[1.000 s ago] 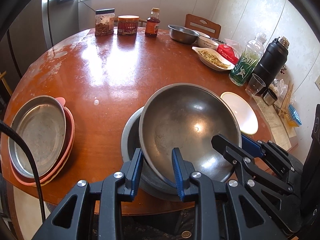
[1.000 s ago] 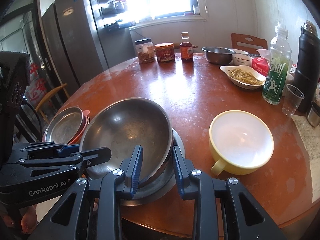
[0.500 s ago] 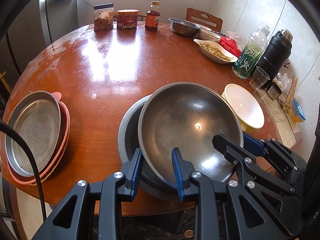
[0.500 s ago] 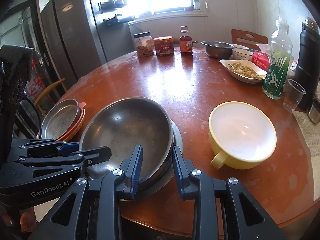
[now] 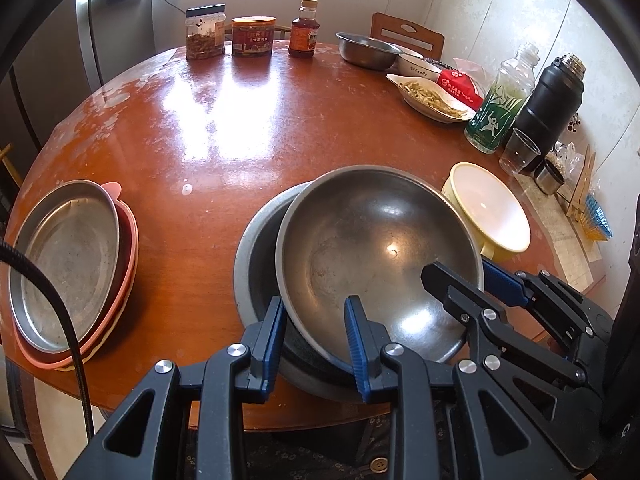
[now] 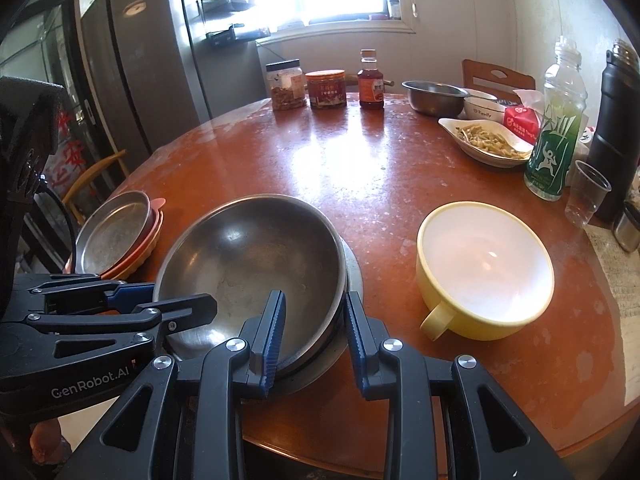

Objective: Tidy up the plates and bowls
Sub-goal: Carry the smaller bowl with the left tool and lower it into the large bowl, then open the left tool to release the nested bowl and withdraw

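Note:
A wide steel bowl [image 5: 372, 248] [image 6: 248, 256] rests tilted inside a larger grey metal bowl [image 5: 256, 248] [image 6: 354, 272] near the table's front edge. My left gripper [image 5: 314, 320] [image 6: 168, 296] is shut on the tilted bowl's near rim. My right gripper [image 6: 314, 312] [image 5: 468, 276] is shut on the same rim, further right. A yellow bowl with a handle [image 5: 488, 208] [image 6: 484, 264] stands to the right, apart from both. At the left, a steel plate lies on stacked pink plates [image 5: 68, 256] [image 6: 116, 232].
Two jars [image 5: 228, 36] and a sauce bottle [image 5: 303, 28] stand at the far edge of the round wooden table [image 5: 240, 120]. A steel bowl [image 5: 366, 50], a dish of food [image 5: 428, 94], a green bottle [image 5: 500, 108], a black flask [image 5: 548, 104] and a plastic cup [image 5: 518, 152] line the right side.
Both grippers keep their hold on the tilted bowl's rim. The views have drifted only slightly; nothing on the table has moved.

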Demonstrator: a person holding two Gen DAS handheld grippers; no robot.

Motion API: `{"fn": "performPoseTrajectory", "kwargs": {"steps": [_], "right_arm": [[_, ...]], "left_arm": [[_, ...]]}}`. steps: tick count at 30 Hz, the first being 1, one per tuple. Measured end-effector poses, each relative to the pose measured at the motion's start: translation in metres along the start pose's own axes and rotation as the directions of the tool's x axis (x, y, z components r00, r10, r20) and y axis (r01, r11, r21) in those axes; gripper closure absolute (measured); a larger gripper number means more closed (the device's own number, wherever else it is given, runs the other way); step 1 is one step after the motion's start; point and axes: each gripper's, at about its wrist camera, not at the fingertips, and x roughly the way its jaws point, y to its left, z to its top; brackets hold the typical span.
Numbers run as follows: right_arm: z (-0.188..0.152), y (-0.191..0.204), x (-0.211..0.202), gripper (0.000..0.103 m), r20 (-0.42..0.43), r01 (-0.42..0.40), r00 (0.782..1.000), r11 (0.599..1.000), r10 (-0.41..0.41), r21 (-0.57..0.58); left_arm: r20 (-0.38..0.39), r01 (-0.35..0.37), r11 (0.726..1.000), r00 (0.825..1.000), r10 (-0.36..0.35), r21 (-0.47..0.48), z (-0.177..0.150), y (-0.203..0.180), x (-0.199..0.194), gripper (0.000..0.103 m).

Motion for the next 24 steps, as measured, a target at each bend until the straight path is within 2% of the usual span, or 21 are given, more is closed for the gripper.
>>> {"fn": "performPoseTrajectory", "kwargs": {"steps": [7,12,24], "right_arm": [[0.0005,-0.0004,0.0009,0.071,0.004,0.006,1.0,1.0,-0.006,0.0],[0.0008,0.0002,-0.0003,0.071,0.007,0.0,1.0,1.0,0.0,0.003],[0.0024,-0.0041,-0.0048,0.066,0.018,-0.013,1.0,0.999,0.012,0.036]], "left_arm": [[0.002,-0.01,1.0,1.0,0.01,0.004,-0.001,-0.0012,-0.0005,0.073],[0.022,-0.009,1.0,1.0,0.009,0.003,0.0,-0.0012,-0.0055,0.064],[0.031,-0.012,1.0,0.999,0.012,-0.002,0.0002,0.0002,-0.0091,0.064]]}}
